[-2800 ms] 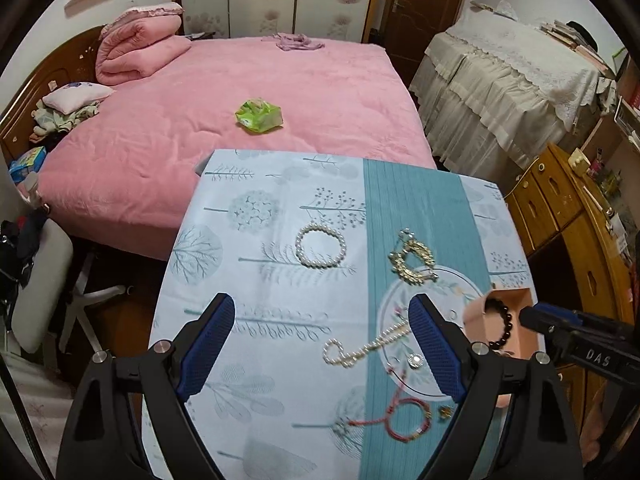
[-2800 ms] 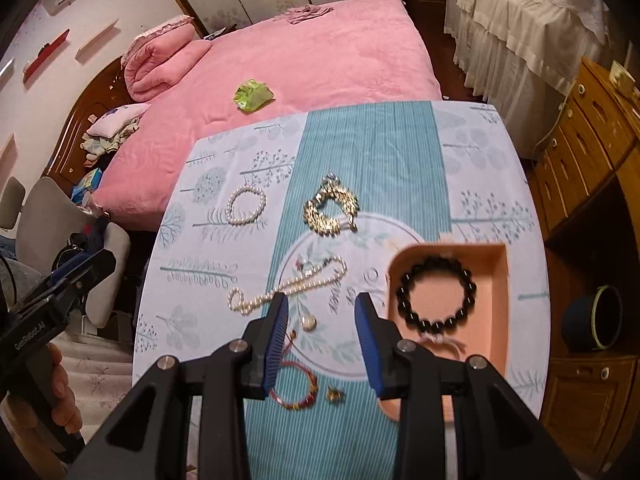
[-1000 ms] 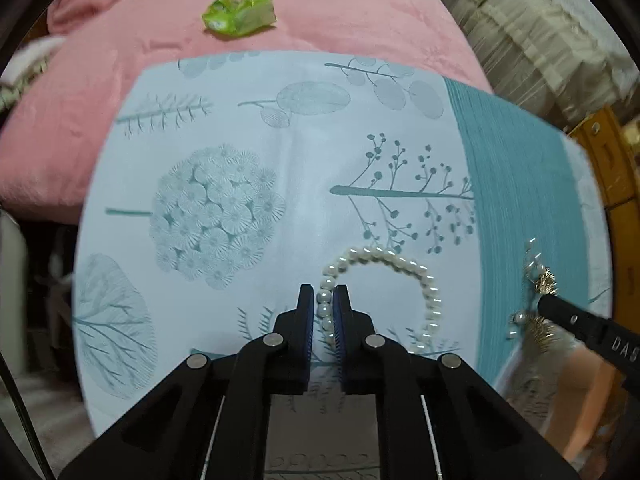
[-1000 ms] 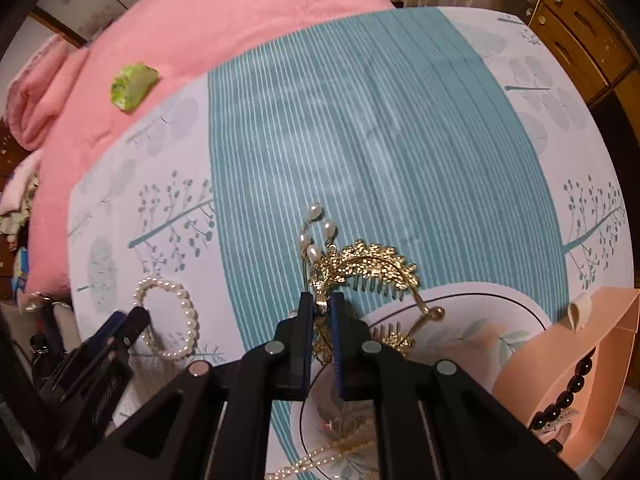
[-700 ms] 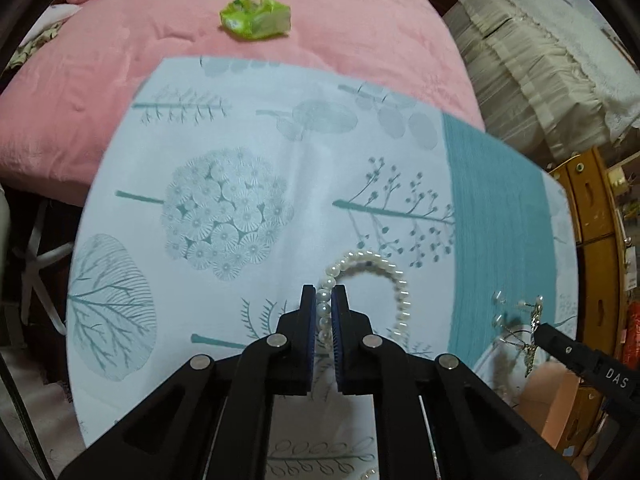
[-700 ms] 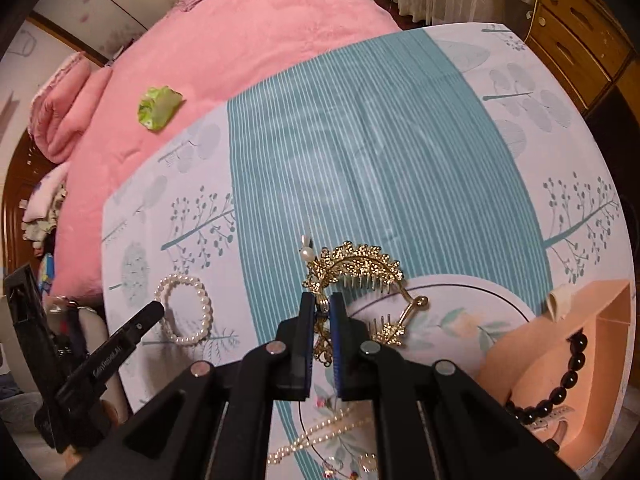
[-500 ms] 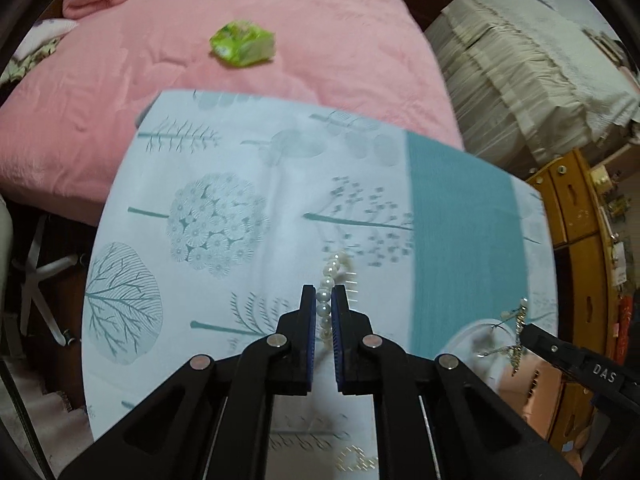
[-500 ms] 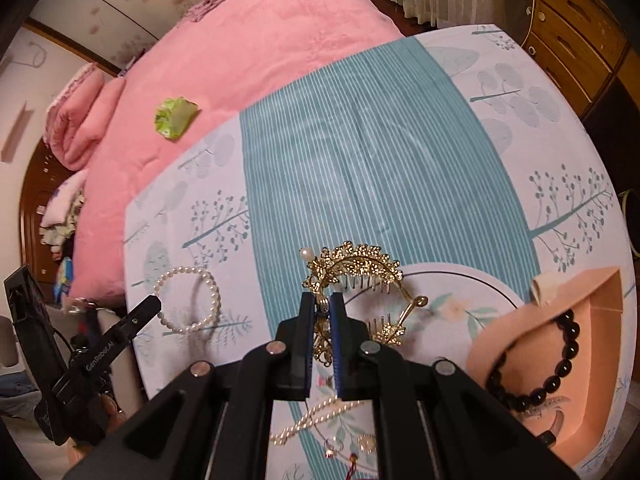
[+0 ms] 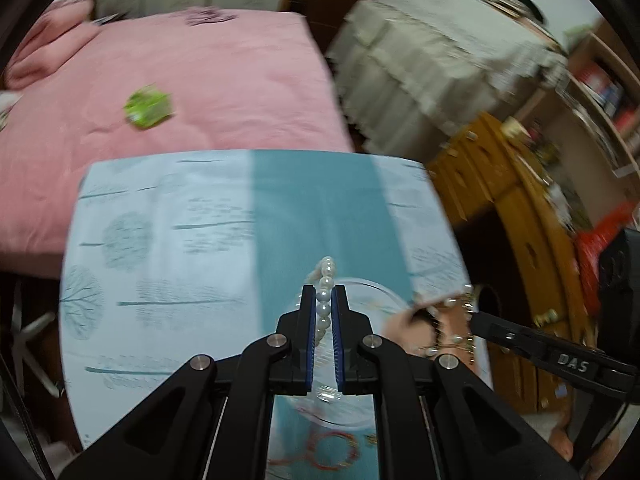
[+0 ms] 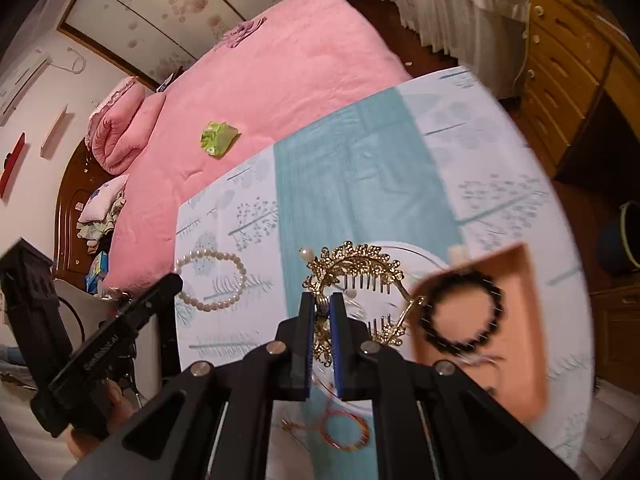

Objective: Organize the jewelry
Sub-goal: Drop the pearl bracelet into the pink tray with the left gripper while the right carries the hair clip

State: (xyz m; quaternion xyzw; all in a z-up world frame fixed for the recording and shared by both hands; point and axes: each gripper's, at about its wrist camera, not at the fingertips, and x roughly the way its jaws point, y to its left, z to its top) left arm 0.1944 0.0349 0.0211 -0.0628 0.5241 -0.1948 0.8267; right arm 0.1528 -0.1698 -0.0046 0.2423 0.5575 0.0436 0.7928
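Your left gripper (image 9: 323,300) has its jaws clenched on the pearl bracelet (image 10: 211,280), which hangs clear above the worktop (image 10: 500,168). Your right gripper (image 10: 322,307) grasps the gold hair comb (image 10: 360,266), also lifted. At its 3 o'clock sits the peach box (image 10: 524,344) with the black bead bracelet (image 10: 460,310) inside; a red bangle (image 10: 346,428) lies at 6 o'clock.

Home bedroom. Large bed with pink quilted blanket (image 10: 260,80) fills the far side, folded pink duvet (image 10: 120,128) by its dark wooden headboard (image 10: 70,208). Floral-panelled sliding wardrobe doors (image 10: 168,4) behind. Wooden chest of drawers (image 10: 560,76) at right. Near: table under pale blue tree-print cloth (image 10: 480,184).
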